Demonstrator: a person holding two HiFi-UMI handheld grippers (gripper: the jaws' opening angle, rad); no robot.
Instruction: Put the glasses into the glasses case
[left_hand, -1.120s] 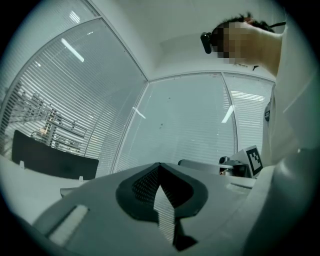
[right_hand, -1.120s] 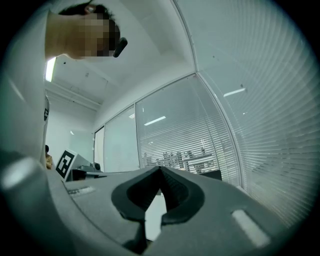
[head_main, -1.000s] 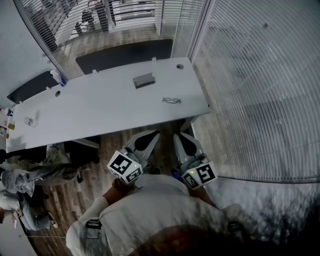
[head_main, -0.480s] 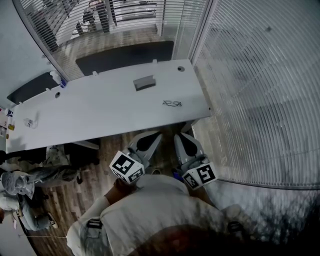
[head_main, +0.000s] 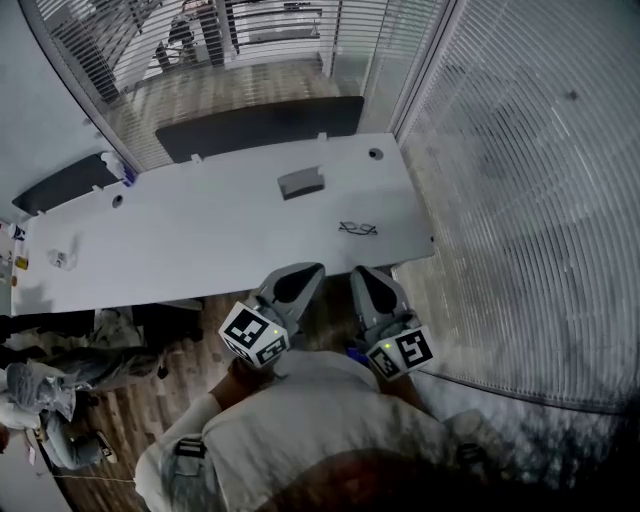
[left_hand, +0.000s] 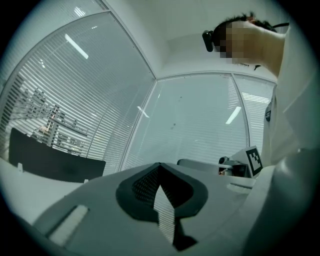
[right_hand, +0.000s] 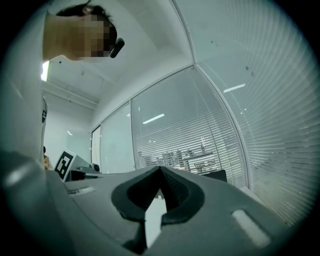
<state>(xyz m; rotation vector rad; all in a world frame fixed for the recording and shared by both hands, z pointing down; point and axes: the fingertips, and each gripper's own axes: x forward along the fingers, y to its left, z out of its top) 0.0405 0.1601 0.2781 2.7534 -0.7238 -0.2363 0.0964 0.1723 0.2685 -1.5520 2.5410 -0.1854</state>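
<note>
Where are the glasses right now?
Head view: the glasses lie toward the right of the white table, near its front edge; the grey case sits farther back, to their left.

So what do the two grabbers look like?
The left gripper and right gripper are both pale grey, rounded shells with dark, textured pads inside. Each carries a white cube printed with black square markers. The person wears a light long-sleeved top.

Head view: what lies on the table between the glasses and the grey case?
Nothing. In the head view, the stretch of white table between the glasses and the grey case is bare.
</note>
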